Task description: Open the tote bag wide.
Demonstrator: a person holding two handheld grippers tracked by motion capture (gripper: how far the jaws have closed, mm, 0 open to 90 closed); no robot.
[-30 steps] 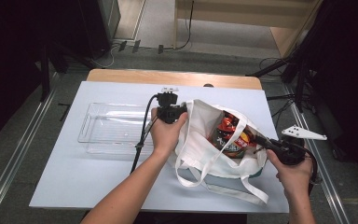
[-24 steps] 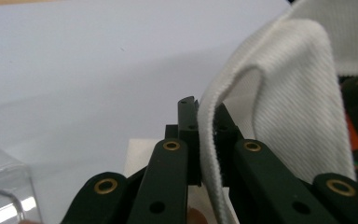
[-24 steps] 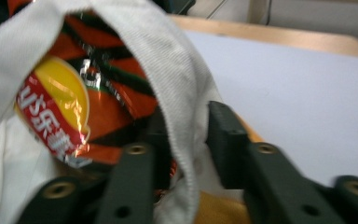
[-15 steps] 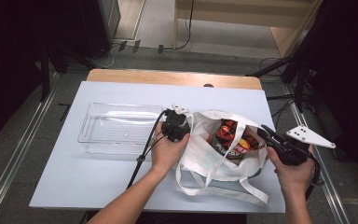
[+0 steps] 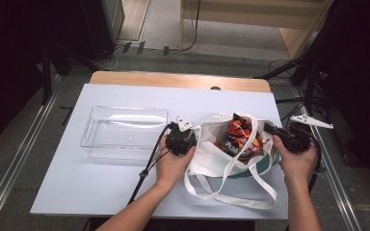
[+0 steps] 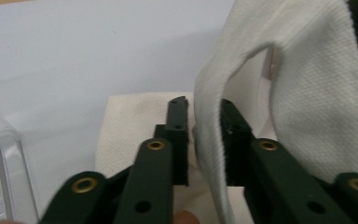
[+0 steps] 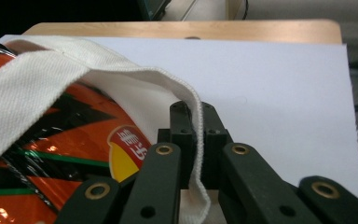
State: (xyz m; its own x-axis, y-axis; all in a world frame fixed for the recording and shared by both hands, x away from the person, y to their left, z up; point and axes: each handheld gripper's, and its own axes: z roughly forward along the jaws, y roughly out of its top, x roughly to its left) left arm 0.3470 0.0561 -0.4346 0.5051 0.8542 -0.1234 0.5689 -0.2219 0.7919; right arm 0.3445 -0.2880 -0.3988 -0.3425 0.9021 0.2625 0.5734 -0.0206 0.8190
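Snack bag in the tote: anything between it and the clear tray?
Yes. The snack bag sits inside the tote, so the tote's left wall, held by the left claw, stands between it and the clear tray. Table beyond looks free.

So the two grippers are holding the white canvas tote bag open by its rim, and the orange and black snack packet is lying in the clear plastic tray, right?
Not quite. The orange and black snack packet sits inside the white canvas tote bag, not in the clear plastic tray, which holds nothing in the high view. The left gripper and right gripper are indeed at the bag's rim on either side.
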